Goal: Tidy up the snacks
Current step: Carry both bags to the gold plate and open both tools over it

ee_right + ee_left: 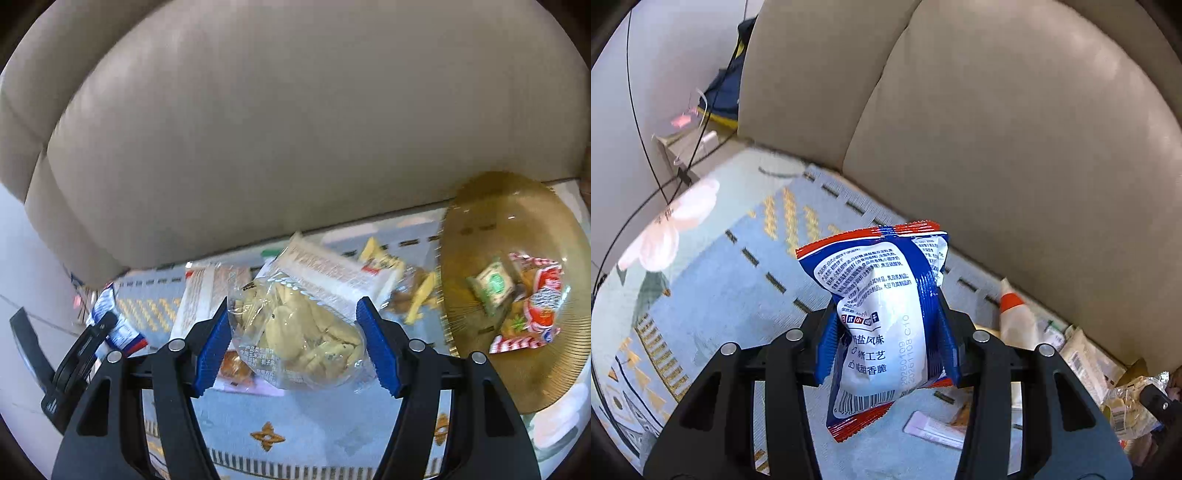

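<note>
Left wrist view: left gripper (886,343) pinches a blue-white-red snack packet (882,314) between its blue pads, packet held upright above the patterned rug (701,277), clear of it. Open rug to the left and ahead; beige sofa front (997,147) bounds the far edge. Loose snacks lie along the sofa base at right, including an orange-white packet (1015,314). Right wrist view: right gripper (295,345) spread wide, pads either side of a clear bag of biscuits (295,332) lying on the rug; contact unclear. More packets are piled behind the bag toward the sofa. Gold tray (480,221) sits right of the pile, holding a green packet (493,286) and a red-white packet (535,306); its left rim is just beside the pile.
</note>
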`<action>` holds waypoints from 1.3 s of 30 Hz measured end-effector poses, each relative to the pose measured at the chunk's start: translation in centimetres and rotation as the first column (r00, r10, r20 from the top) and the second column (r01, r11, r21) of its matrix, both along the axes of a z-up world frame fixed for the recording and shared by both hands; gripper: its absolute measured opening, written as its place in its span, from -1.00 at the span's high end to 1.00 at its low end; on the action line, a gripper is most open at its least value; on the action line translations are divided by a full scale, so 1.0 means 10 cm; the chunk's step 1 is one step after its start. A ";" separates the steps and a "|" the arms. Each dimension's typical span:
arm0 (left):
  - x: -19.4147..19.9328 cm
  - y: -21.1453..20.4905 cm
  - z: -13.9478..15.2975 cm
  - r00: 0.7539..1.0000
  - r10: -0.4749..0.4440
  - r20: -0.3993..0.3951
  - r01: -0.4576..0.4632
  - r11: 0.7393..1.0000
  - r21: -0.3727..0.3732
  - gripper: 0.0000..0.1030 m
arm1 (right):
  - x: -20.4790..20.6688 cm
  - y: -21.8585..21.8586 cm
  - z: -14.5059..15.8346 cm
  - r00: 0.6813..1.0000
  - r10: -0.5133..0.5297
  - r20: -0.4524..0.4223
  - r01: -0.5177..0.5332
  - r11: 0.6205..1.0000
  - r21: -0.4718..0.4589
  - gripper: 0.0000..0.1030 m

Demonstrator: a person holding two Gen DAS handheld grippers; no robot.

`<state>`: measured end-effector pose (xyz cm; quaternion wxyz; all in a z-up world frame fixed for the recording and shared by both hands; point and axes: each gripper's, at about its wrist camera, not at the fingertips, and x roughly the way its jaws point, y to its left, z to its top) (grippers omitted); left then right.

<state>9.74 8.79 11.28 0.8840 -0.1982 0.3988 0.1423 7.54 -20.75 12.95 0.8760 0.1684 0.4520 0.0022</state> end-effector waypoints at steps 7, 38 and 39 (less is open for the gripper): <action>0.04 -0.27 0.25 0.996 -0.071 0.058 0.070 0.997 0.021 0.12 | -0.08 -0.48 0.17 0.992 -0.118 0.049 0.116 0.993 0.034 -0.28; 0.18 -3.06 0.80 0.710 -0.697 0.104 0.697 0.716 0.044 0.12 | -0.44 -2.08 0.40 0.898 -0.393 0.199 0.383 0.919 0.090 -0.33; 0.18 -3.14 0.78 0.697 -0.709 0.102 0.709 0.704 0.043 0.12 | -0.45 -2.11 0.42 0.893 -0.391 0.223 0.380 0.921 0.089 -0.33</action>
